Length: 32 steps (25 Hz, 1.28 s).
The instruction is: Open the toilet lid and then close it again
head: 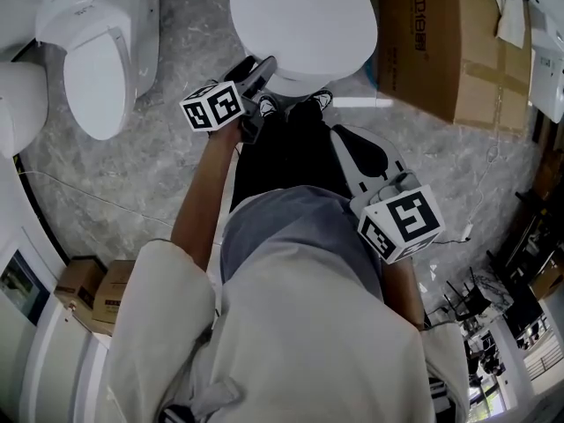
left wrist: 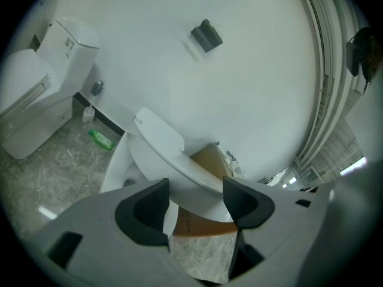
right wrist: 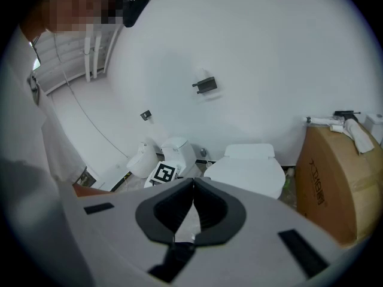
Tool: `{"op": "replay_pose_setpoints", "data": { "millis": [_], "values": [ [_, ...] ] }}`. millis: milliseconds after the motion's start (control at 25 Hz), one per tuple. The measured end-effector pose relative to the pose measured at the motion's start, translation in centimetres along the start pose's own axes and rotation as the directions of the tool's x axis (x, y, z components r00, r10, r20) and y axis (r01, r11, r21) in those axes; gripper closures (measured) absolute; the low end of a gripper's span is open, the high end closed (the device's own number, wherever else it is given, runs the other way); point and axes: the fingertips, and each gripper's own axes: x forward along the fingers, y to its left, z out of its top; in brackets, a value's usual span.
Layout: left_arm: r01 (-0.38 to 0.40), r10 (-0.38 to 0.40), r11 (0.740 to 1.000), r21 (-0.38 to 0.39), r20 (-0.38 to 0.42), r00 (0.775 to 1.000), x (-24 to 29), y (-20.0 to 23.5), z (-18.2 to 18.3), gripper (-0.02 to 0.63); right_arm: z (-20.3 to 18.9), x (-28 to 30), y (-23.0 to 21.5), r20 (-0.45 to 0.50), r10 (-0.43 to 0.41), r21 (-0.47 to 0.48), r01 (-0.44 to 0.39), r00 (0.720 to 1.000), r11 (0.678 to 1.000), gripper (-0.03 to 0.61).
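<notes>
Left gripper (left wrist: pixel 195 201), jaws spread, straddles the front rim of the toilet lid (left wrist: pixel 173 160), which seems to sit slightly tilted above the bowl (left wrist: pixel 114 171). To lift it well, the jaws should probably close on the rim and swing it up about the rear hinge without twisting. Right gripper (right wrist: pixel 193 200), jaws pressed together on nothing, hangs well back from the lid.
</notes>
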Motion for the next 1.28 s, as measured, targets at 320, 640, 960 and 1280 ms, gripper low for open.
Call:
{"op": "replay_pose_setpoints", "data": {
  "millis": [320, 640, 960, 1280],
  "values": [
    [0.036, -0.037, 0.999, 0.021, 0.039, 0.999, -0.5, -1.7, 2.3, 0.347, 0.7, -0.3, 1.0, 0.020, 0.003, -0.018, -0.003, 1.000, 1.000, 0.568],
    [0.053, -0.058, 0.997, 0.061, 0.068, 0.996, -0.6, -2.8, 4.5, 0.347, 1.4, -0.4, 1.9, 0.042, -0.002, -0.032, 0.003, 0.999, 0.999, 0.568],
    [0.041, -0.051, 0.994, 0.098, 0.097, 0.994, -0.4, -3.7, 6.3, 0.347, 2.4, -1.4, 1.4, 0.081, -0.026, -0.034, 0.029, 0.996, 0.999, 0.568],
    [-0.007, -0.010, 0.990, 0.143, 0.117, 0.993, 0.0, -4.7, 8.0, 0.347, 3.3, -2.6, -0.6, 0.110, -0.026, -0.028, 0.029, 0.994, 0.999, 0.568]
  ]
}}
